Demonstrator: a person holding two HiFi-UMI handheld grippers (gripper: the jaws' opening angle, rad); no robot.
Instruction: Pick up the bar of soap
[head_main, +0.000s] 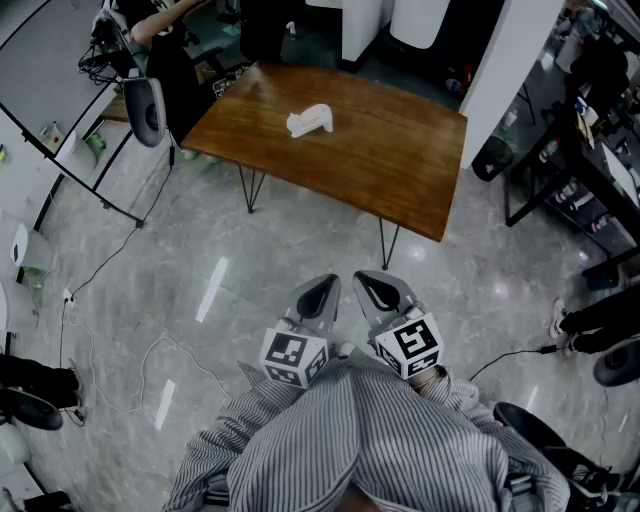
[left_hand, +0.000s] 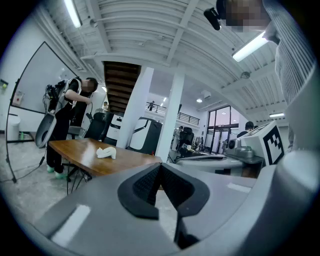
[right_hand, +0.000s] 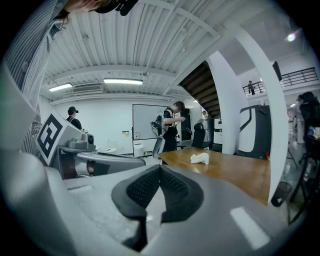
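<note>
A white lumpy bar of soap (head_main: 310, 121) lies on a brown wooden table (head_main: 400, 160), toward its far left part. The soap (left_hand: 106, 152) shows small in the left gripper view, and the soap (right_hand: 200, 158) also appears in the right gripper view. Both grippers are held close to my striped shirt, well short of the table, over the floor. My left gripper (head_main: 322, 292) is shut with nothing between its pads. My right gripper (head_main: 378, 290) is shut and empty too, side by side with the left.
The table stands on thin black hairpin legs (head_main: 250, 190) on a grey marble floor (head_main: 200, 300). Cables (head_main: 120, 360) trail over the floor at left. A person (left_hand: 70, 115) stands at the table's far left end. Dark racks (head_main: 585, 190) fill the right side.
</note>
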